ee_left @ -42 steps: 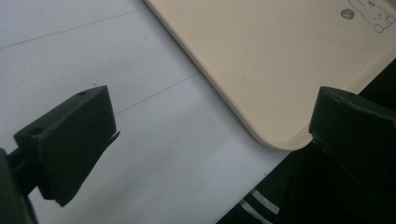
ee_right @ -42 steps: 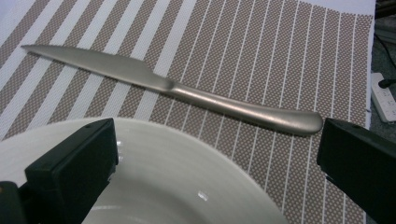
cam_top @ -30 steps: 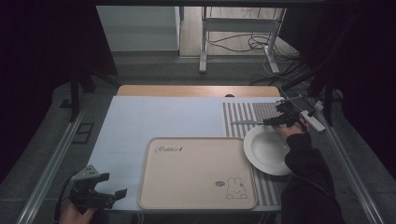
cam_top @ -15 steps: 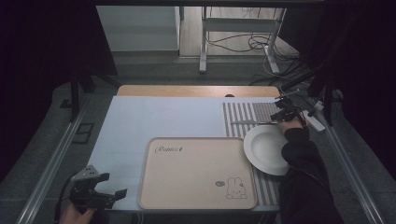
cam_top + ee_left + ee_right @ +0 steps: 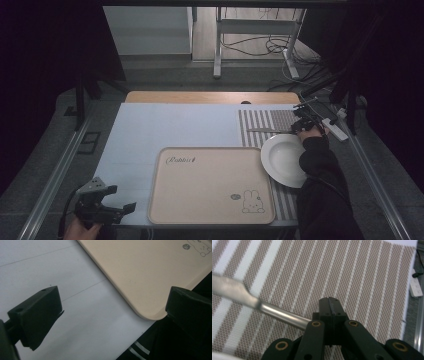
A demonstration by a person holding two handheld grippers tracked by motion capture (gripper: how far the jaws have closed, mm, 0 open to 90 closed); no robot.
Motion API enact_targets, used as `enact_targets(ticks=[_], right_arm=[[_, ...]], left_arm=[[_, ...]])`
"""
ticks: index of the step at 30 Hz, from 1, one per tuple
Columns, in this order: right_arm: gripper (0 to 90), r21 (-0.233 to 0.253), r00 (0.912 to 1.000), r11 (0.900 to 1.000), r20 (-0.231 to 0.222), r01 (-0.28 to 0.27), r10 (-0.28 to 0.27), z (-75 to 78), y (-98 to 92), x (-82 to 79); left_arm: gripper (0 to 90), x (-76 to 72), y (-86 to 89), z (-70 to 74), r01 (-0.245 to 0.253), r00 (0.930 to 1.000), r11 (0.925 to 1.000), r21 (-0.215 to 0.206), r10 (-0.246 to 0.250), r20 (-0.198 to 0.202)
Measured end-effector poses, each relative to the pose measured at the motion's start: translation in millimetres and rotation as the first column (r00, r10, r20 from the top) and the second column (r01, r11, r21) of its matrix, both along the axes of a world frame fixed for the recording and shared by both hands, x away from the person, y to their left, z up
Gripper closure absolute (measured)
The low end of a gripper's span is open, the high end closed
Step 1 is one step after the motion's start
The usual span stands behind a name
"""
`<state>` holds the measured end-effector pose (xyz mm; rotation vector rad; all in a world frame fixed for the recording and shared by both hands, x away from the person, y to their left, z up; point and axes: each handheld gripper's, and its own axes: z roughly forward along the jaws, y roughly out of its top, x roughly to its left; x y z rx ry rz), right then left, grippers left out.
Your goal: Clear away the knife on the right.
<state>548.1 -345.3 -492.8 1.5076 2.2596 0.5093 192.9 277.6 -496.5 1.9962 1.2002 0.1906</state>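
Knife [image 5: 249, 301] handle clamped in right claw [image 5: 300, 126] above striped mat [image 5: 367, 277], beside plate [image 5: 282, 160]; left claw [image 5: 110, 315] held apart; slippage risked if blade tilted

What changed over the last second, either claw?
The right claw has pulled back slightly toward the person along the striped placemat, toward the white plate. It is shut on a metal utensil by its handle; whether it already held it a second ago is unclear. The left claw, open at the near left corner, the beige tray and the plate stayed put.
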Motion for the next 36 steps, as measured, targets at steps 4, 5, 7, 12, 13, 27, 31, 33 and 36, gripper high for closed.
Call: enact_targets(ticks=[4, 5, 7, 12, 13, 27, 31, 33, 36], right_arm=[[90.0, -0.006, 0.9996, 1.0, -0.028, 0.001, -0.002, 2.1, -8.6, -7.3], [90.0, -0.006, 0.9993, 1.0, -0.038, -0.001, 0.001, 2.7, -11.0, -9.4], [90.0, -0.009, 0.9987, 1.0, -0.051, -0.004, 0.003, 3.4, -14.7, -13.8], [90.0, 0.018, 0.9956, 1.0, -0.091, -0.022, 0.023, 5.0, -22.4, -27.2], [90.0, 0.018, 0.9956, 1.0, -0.091, -0.022, 0.023, 5.0, -22.4, -27.2], [44.9, 0.062, 0.9976, 0.998, -0.069, 0.004, 0.0, 17.0, -19.5, -15.8], [28.8, 0.083, 0.9978, 0.996, -0.066, 0.009, -0.003, 16.0, -8.1, -7.9], [21.8, 0.074, 0.9978, 0.997, -0.066, 0.008, -0.003, 14.5, -1.0, -4.4], [13.7, 0.059, 0.9977, 0.998, -0.068, -0.002, 0.006, 11.9, 9.2, 0.7]], left_arm=[[0.8, 0.0, -0.5, 0.1, 0.0, 1.0, 1.0, 0.003, 0.0, -0.001], [0.8, 0.1, -0.7, 0.1, 0.0, 1.0, 1.0, 0.004, 0.0, -0.002], [0.8, 0.2, -1.0, 0.1, -0.001, 1.0, 1.0, 0.005, 0.001, -0.003], [0.8, 0.5, -1.1, 0.0, -0.001, 1.0, 1.0, 0.007, 0.001, -0.006], [0.8, 0.5, -1.2, 0.0, -0.001, 1.0, 1.0, 0.007, 0.001, -0.006], [0.9, 1.0, -1.1, -0.1, -0.002, 1.0, 1.0, 0.005, 0.002, -0.008], [0.9, 0.8, -1.2, -0.1, 0.0, 1.0, 1.0, 0.006, 0.0, -0.007], [0.9, 0.7, -1.0, -0.1, 0.0, 1.0, 1.0, 0.006, 0.0, -0.007], [0.9, 0.7, -0.9, -0.1, 0.0, 1.0, 1.0, 0.006, 0.0, -0.006]])
